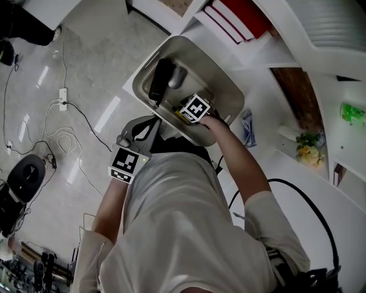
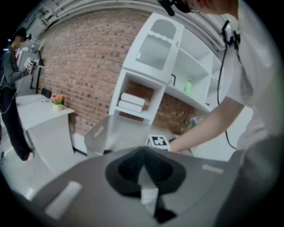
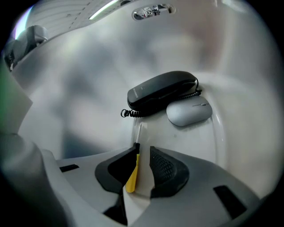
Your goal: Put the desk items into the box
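Observation:
In the head view the pale box (image 1: 229, 86) stands ahead of me on the white desk. A black phone handset (image 1: 160, 79) and a grey mouse (image 1: 177, 77) lie inside it. My right gripper (image 1: 178, 113) reaches down into the box. In the right gripper view its jaws (image 3: 143, 148) stand apart around a yellow-handled screwdriver (image 3: 132, 175). The screwdriver rests against the left pad, with a gap to the right pad. Beyond it lie the handset (image 3: 162, 93) and the mouse (image 3: 189, 111). My left gripper (image 1: 150, 123) hangs outside the box near my chest, shut and empty (image 2: 142, 153).
A white shelf unit with red books (image 1: 240, 17) stands behind the box. A small plant with yellow flowers (image 1: 309, 151) and a green bottle (image 1: 351, 113) sit to the right. A power strip and cables (image 1: 63, 97) lie on the floor at left. Another person (image 2: 11, 88) stands far left.

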The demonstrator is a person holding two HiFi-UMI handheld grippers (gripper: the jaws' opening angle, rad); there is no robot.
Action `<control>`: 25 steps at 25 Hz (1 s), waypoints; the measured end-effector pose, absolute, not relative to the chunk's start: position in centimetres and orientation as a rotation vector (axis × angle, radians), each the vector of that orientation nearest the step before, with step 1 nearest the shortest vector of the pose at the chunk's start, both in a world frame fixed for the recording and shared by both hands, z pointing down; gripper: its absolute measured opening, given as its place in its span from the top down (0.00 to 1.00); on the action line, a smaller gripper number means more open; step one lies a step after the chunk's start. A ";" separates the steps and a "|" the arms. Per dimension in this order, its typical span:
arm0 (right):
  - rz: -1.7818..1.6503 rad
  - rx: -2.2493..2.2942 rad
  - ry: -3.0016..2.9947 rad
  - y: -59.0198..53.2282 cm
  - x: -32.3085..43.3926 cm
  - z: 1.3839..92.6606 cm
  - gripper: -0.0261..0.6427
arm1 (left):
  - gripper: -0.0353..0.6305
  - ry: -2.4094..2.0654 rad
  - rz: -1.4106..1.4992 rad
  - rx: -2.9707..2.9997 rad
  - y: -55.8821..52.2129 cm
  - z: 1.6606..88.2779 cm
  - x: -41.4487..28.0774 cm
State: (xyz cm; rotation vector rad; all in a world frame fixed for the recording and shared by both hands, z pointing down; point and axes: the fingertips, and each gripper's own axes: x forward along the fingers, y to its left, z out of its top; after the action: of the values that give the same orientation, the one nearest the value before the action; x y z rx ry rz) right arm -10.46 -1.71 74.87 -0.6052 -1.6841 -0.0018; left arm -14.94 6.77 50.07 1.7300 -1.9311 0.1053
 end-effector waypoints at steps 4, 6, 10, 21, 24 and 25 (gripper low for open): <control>-0.021 -0.596 -1.766 -1.7 -11.2 72.4 0.85 | 0.94 -1.920 0.105 1.761 6.4 49.7 -14.4; -0.029 -0.587 -1.807 -1.7 -11.5 71.0 0.85 | 0.94 -1.913 0.106 1.779 6.2 49.6 -14.0; -0.051 -0.565 -1.883 -1.9 -12.0 68.1 0.85 | 0.94 -1.894 0.103 1.809 5.9 49.4 -13.3; -0.061 -0.471 -2.099 -3.7 -11.8 59.9 0.89 | 0.94 -1.837 0.146 1.910 4.3 48.5 -11.6; -0.059 -0.450 -2.152 -3.9 -11.2 58.0 0.90 | 0.94 -1.826 0.157 1.935 4.0 48.1 -11.1; -0.057 -0.439 -2.171 -4.1 -11.1 57.4 0.91 | 0.94 -1.823 0.159 1.941 3.9 48.1 -10.9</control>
State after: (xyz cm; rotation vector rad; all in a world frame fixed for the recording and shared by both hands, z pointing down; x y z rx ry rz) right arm -11.07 -4.07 57.38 -0.4391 -2.1714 -0.0567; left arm -10.94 3.89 48.06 1.9408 -1.8225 0.1586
